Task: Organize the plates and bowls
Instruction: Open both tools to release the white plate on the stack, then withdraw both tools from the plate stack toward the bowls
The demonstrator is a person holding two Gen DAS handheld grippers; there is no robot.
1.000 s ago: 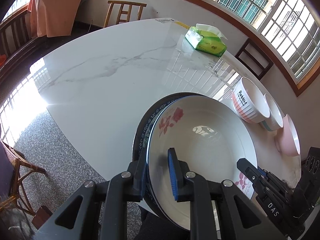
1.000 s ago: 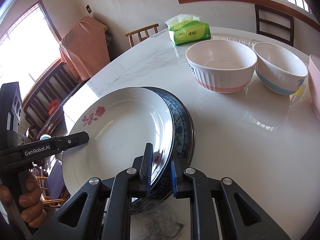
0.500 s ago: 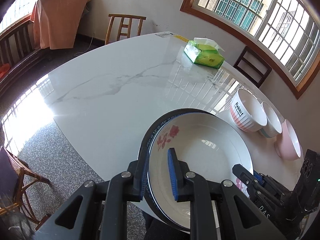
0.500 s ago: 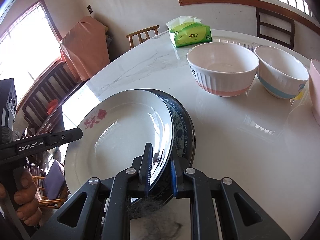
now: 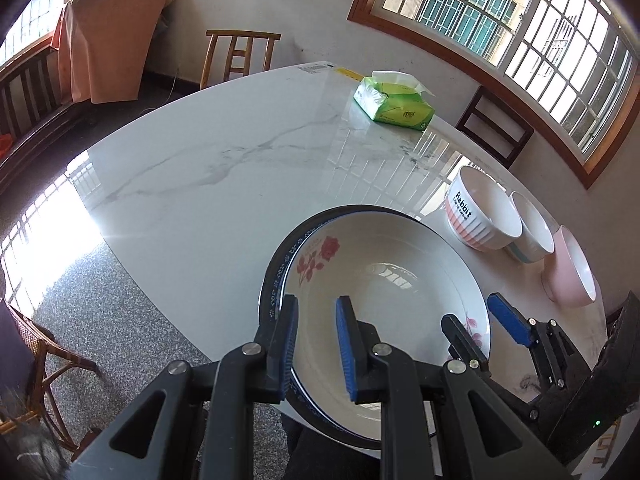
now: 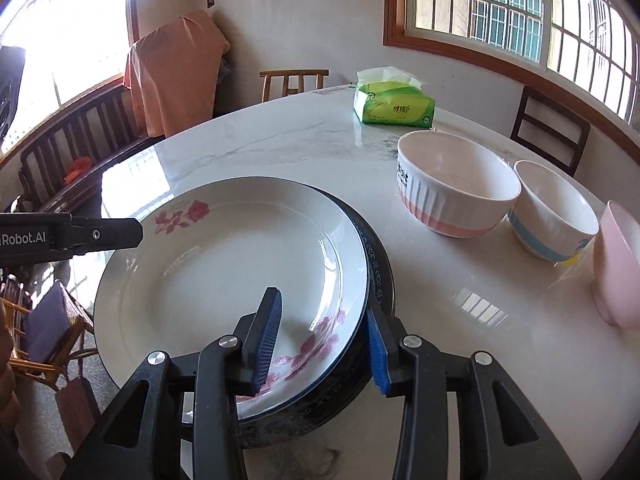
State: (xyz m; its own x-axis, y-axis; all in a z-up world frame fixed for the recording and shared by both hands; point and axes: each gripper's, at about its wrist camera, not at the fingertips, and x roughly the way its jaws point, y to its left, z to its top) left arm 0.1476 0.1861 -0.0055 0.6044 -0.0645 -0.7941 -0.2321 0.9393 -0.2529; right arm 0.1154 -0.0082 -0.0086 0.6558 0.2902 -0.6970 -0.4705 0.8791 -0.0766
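Where "Rabbit" marks ribbed bowl (image 5: 482,216), "Robot.AI" on left gripper (image 6: 136,233)

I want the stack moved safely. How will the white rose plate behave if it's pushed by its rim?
The white rose plate looks glazed and glossy, so probably slippery on the dark plate beneath. It sits off-centre there, so it may slide or rock. Likely rigid ceramic, chippable.

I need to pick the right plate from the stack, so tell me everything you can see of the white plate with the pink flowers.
The white plate looks like glossy glazed ceramic: round, shallow, thin blue rim line, pink flower sprays on two opposite sides. It lies face up, empty, atop a dark blue-patterned plate at the marble table's near edge. The left gripper straddles its rim; whether it grips is unclear. The right gripper, jaws just opened, brackets the opposite rim without pressing.
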